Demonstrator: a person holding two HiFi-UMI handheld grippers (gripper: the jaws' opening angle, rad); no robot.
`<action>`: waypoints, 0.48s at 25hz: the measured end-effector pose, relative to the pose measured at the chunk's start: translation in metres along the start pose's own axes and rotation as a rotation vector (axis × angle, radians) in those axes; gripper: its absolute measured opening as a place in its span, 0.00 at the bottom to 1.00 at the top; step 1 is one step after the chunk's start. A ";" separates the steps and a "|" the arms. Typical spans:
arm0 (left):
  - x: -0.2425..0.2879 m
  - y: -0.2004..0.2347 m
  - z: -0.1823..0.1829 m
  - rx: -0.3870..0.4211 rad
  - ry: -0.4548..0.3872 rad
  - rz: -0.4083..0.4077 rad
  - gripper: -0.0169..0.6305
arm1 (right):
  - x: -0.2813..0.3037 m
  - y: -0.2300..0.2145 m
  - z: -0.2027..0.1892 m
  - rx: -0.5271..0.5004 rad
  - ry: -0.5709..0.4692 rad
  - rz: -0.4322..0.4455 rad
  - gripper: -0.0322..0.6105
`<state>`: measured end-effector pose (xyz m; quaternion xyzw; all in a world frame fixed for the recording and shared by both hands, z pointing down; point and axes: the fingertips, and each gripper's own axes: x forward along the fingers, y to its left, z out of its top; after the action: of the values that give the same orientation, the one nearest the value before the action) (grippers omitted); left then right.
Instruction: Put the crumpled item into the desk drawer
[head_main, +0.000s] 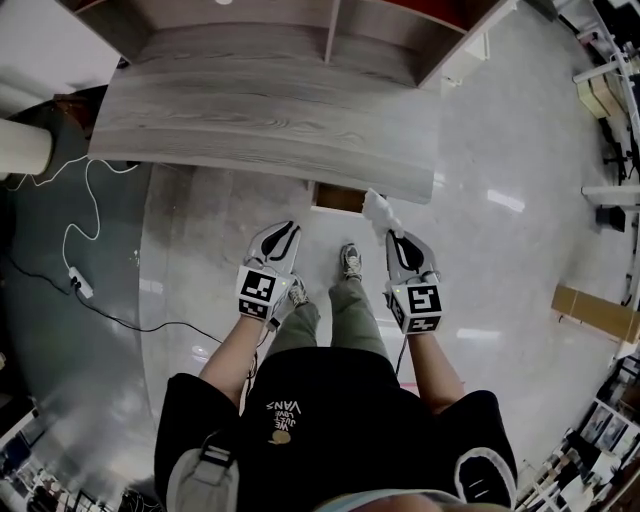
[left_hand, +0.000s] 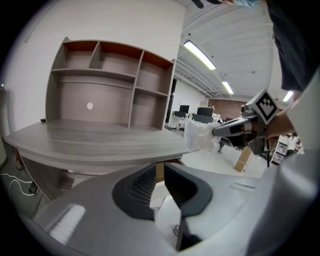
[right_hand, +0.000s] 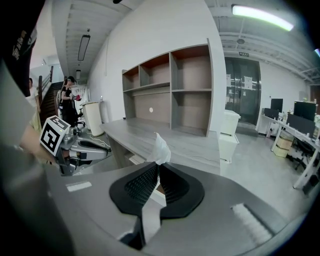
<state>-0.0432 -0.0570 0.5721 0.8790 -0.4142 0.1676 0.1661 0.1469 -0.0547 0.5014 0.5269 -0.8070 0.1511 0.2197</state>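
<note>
The crumpled item (head_main: 378, 208) is a white wad of paper, pinched in my right gripper (head_main: 392, 236) just in front of the desk's front edge. It sticks up from the closed jaws in the right gripper view, crumpled item (right_hand: 161, 149), right gripper (right_hand: 158, 167). Under the grey wood desk (head_main: 250, 120), the drawer (head_main: 338, 197) stands slightly open, showing a brown inside. My left gripper (head_main: 292, 228) is shut on nothing, to the left of the drawer. In the left gripper view its jaws (left_hand: 159, 167) meet, and the wad (left_hand: 197, 136) shows off to the right.
An open shelf unit (head_main: 330, 30) stands at the back of the desk. A white cable and power strip (head_main: 80, 285) lie on the floor at left, beside a white cylinder (head_main: 25, 148). A cardboard box (head_main: 595, 310) lies at right. The person's shoes (head_main: 350, 262) are below the drawer.
</note>
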 end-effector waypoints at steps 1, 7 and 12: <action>0.006 0.001 -0.006 -0.002 0.011 -0.004 0.11 | 0.004 0.000 -0.002 -0.003 0.006 0.003 0.08; 0.034 0.003 -0.022 -0.004 0.056 -0.025 0.13 | 0.023 0.003 -0.012 -0.012 0.034 0.031 0.08; 0.051 0.010 -0.037 -0.024 0.087 -0.017 0.15 | 0.038 0.007 -0.018 -0.043 0.044 0.052 0.08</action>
<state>-0.0258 -0.0812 0.6284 0.8724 -0.4010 0.1992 0.1958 0.1308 -0.0730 0.5364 0.4973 -0.8185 0.1508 0.2449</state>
